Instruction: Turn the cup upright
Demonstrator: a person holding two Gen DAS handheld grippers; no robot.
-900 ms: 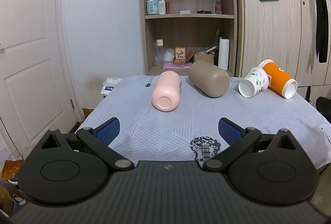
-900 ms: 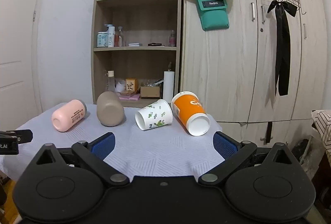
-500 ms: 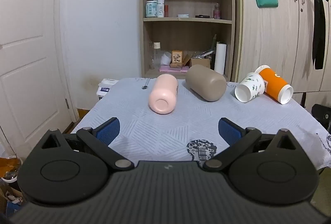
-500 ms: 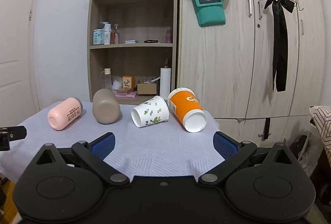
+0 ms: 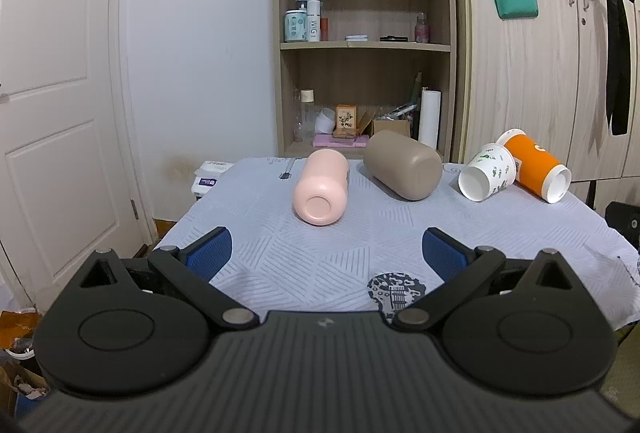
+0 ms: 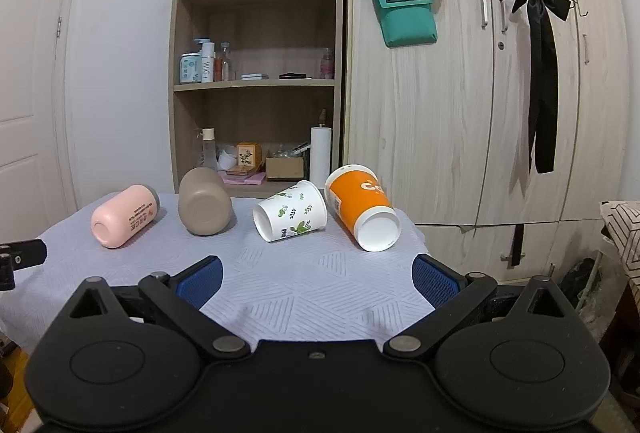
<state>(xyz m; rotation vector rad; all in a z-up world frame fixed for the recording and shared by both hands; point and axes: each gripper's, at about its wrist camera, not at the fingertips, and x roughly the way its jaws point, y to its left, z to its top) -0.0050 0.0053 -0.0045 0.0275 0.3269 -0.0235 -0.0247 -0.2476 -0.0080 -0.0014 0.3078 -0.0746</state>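
Several cups lie on their sides in a row on the cloth-covered table (image 5: 360,257). From left: a pink cup (image 5: 322,185) (image 6: 124,215), a taupe cup (image 5: 402,165) (image 6: 204,207), a white leaf-print paper cup (image 5: 486,171) (image 6: 290,211) and an orange paper cup (image 5: 536,165) (image 6: 362,211). My left gripper (image 5: 326,253) is open and empty, short of the pink cup. My right gripper (image 6: 316,279) is open and empty, short of the paper cups. Part of the left gripper shows at the left edge of the right wrist view (image 6: 18,259).
A wooden shelf unit (image 6: 256,81) with bottles and boxes stands behind the table. Wardrobe doors (image 6: 460,113) with a hanging black ribbon are at the right. A white door (image 5: 60,113) is at the left. A tissue pack (image 5: 210,175) lies beyond the table's far left corner.
Both views have tilted up and drawn back slightly, so the cups sit lower and smaller in frame. The cups have not moved. Both grippers stay open.
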